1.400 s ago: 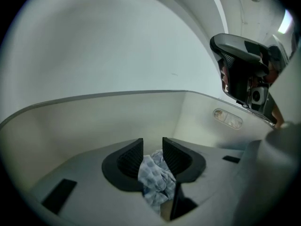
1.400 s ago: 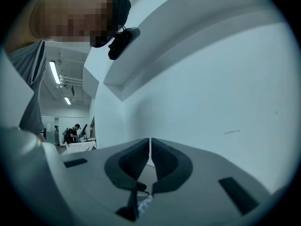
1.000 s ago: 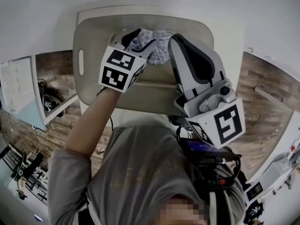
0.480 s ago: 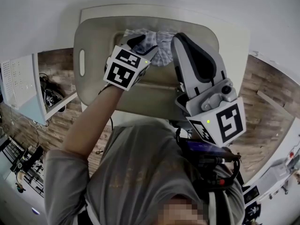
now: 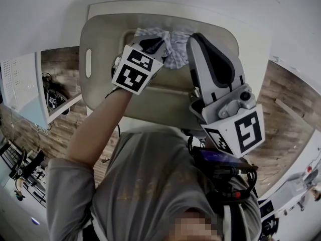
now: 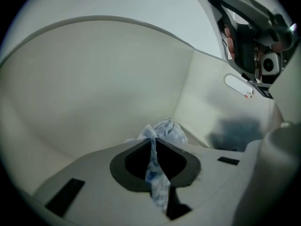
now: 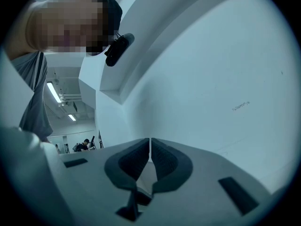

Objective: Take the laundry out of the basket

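A blue-and-white checked cloth (image 5: 173, 48) lies crumpled at the far end of the beige laundry basket (image 5: 100, 92). My left gripper (image 5: 150, 43) reaches down into the basket. Its jaws have just been closing and now pinch a fold of the cloth (image 6: 162, 132) between the pads. In the left gripper view the gripper (image 6: 153, 142) has the fabric running down through its jaws. My right gripper (image 5: 199, 38) hovers above the basket's right side, shut and empty. In its own view the right gripper (image 7: 150, 141) points level at a white wall.
The basket sits on a white surface (image 5: 251, 39) against a white wall (image 7: 225, 79). A handle slot (image 5: 88, 63) is cut in the basket's left wall, another slot (image 6: 237, 84) in a far wall. Wood floor (image 5: 60, 134) lies on both sides.
My left gripper has sunk a little deeper into the basket and its jaws have closed on the checked cloth. The right gripper has stayed where it was.
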Demonstrator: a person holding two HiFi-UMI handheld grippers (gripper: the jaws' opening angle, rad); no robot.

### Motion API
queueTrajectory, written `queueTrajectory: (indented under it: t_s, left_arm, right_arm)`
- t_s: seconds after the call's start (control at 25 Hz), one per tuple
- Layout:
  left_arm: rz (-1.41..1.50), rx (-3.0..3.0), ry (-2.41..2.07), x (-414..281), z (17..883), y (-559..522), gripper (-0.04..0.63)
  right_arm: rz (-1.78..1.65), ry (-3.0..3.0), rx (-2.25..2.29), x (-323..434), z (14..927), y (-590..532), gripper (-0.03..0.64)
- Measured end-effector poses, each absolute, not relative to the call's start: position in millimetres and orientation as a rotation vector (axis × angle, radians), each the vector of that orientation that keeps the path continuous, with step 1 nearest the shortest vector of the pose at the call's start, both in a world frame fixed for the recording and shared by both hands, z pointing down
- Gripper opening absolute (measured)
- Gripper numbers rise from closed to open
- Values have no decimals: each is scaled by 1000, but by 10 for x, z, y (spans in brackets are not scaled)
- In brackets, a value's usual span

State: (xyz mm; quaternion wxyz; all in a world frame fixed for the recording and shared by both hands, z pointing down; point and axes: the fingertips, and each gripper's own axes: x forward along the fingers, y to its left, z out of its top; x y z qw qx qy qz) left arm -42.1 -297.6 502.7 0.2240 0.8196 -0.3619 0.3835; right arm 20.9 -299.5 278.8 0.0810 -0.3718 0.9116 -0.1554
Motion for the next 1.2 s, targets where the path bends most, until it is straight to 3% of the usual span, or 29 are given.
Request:
queueTrajectory:
  t_s: [0.48,0.64,0.72,1.2]
  left_arm:
    - [1076,2300,-993,-355,5062,-2966,41]
    - [1059,2336,-922,-227,5059,-2927,188]
    - [1059,2346,-904,-199,5069,-2925,210]
    - [1197,2392,-918,-246,5246,-2996,197]
  right_arm:
    - [-453,2721,-1121,239,2749,-2975,18]
    - [-452,2721,-1122,242,2744,-2977,18]
    - [-450,2722,-1123,240,2744,-2976,18]
    - [-457,2699,-1125,250,2706,-2957,18]
